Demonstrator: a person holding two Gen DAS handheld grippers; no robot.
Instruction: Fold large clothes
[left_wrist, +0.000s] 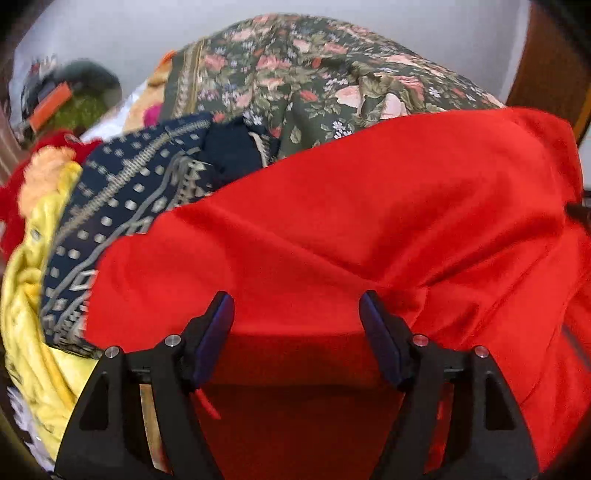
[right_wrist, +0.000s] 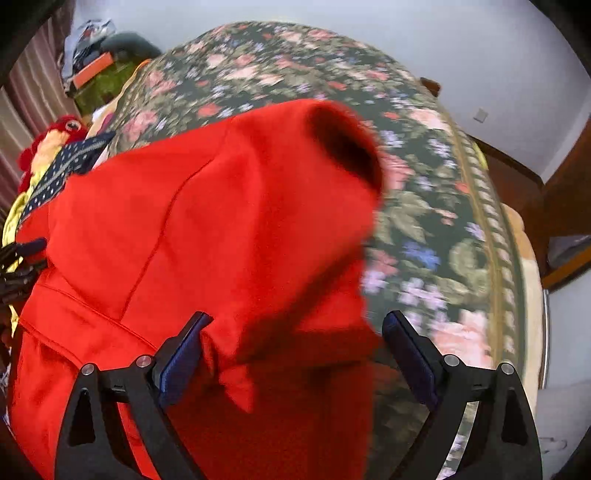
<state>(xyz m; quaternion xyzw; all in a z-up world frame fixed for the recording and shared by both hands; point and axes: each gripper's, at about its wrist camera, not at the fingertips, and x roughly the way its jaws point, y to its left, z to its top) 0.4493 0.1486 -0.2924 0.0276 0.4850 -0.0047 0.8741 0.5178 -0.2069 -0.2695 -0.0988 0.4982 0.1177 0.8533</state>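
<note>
Both my grippers are reaching wide-jawed over the red garment on the bed.

I am spreading the red garment (left_wrist: 369, 229) over the floral bedspread (right_wrist: 443, 229) so it lies flat for folding. My left gripper (left_wrist: 296, 306) is hanging released above its near hem at 6 o'clock; my right gripper (right_wrist: 297, 325) is straddling an edge, unclenched, gripping nothing. Other clothes, a navy patterned cloth (left_wrist: 122, 221) and a yellow one (left_wrist: 29, 295), are sitting aside at 9 o'clock.

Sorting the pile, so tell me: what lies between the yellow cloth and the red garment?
A navy patterned cloth lies between the yellow cloth and the red garment, plain in the left wrist view.
</note>
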